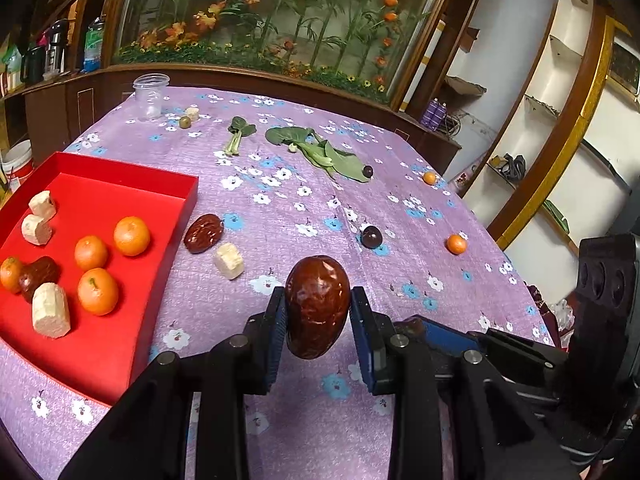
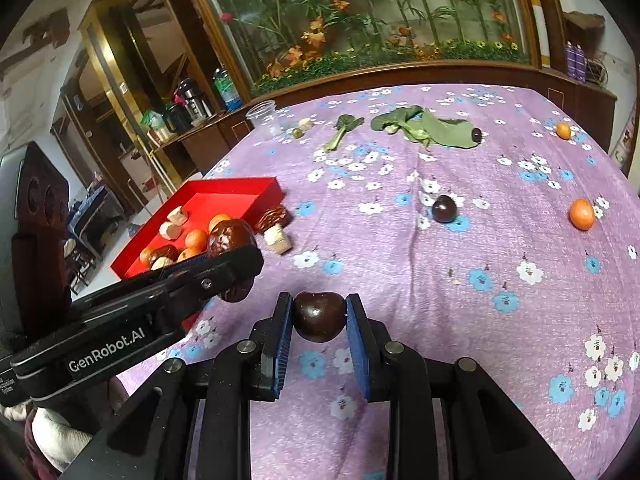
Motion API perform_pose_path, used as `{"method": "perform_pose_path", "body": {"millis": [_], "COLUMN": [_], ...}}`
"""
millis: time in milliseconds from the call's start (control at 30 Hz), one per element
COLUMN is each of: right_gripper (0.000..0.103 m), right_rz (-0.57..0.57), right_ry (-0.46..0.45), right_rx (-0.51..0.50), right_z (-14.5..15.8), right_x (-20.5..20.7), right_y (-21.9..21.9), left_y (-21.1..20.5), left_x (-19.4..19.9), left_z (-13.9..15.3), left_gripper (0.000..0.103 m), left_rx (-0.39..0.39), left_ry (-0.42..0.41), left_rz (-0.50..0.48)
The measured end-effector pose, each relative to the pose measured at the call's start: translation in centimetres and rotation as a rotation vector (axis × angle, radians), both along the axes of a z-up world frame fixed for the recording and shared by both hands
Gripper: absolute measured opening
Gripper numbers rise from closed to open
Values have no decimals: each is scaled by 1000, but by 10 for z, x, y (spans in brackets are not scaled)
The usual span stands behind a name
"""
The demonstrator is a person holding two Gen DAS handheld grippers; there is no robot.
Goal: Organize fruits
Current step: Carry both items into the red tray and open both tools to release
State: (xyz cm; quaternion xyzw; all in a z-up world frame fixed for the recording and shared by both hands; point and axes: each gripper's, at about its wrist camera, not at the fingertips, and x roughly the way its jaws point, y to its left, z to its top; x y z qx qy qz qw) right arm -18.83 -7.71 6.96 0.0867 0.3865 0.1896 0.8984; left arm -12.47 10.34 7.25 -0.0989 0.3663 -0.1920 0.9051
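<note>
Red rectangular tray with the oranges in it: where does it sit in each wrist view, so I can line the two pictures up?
Left wrist view: the red rectangular tray fills the left side, beside the left claw, which grips a glossy red-brown date.
Right wrist view: the tray sits left of centre, partly hidden behind that claw.
Shared landmark: the clear plastic cup at the cloth's far edge.

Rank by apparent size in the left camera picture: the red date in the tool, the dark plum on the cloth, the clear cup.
1. red date, though nearness to the camera inflates it
2. clear cup
3. dark plum
</note>
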Motion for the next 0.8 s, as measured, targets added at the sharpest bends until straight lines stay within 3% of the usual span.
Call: {"method": "perform_pose_path", "body": {"millis": [300, 800], "right_gripper": [29, 29], "right_rz": [32, 200], "right_ry": [12, 18], "right_rx": [-42, -85], "right_z": [1, 20], "right_x": [2, 30], "right_y": [26, 113], "left_y": [44, 169], "left_x": [-2, -2], "left_z": [0, -2], "left_gripper": [30, 30], "left_rx": [-64, -144], "left_ry": [-7, -4], "left_rz": [65, 318]}}
